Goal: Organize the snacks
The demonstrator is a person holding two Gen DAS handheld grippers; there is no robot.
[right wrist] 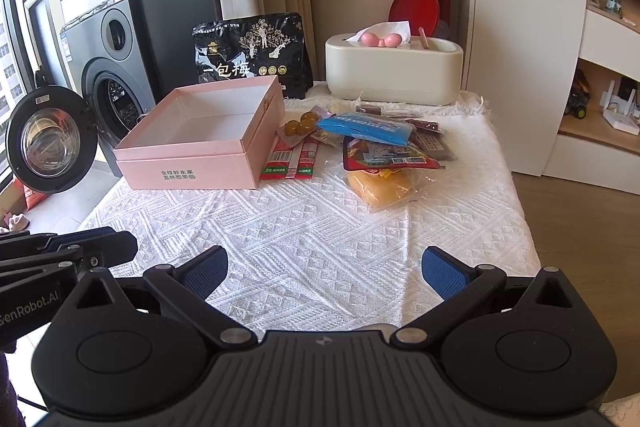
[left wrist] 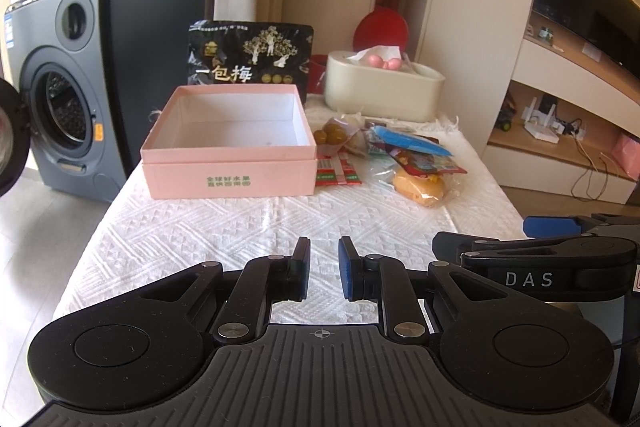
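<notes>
An open pink box [left wrist: 232, 179] [right wrist: 188, 171] sits on the white cloth, and I see nothing inside it. To its right lies a pile of snacks: a blue packet [left wrist: 412, 143] [right wrist: 368, 127], a wrapped yellow bun [left wrist: 420, 189] [right wrist: 380, 189], green plums in clear wrap [left wrist: 332, 135] [right wrist: 300, 125] and red-and-green sachets [left wrist: 338, 175] [right wrist: 292, 161]. A black plum bag [left wrist: 252, 59] [right wrist: 256, 55] stands behind the box. My left gripper [left wrist: 324, 267] hovers shut and holds nothing, well short of the box. My right gripper [right wrist: 324, 273] hangs open over bare cloth near the front.
A cream tissue box [left wrist: 380, 87] [right wrist: 394, 67] stands at the back right, with a red round lid [left wrist: 380, 27] behind it. A grey washing machine [left wrist: 60, 99] with its door open is off the table's left side. Shelving [left wrist: 560, 123] lies to the right.
</notes>
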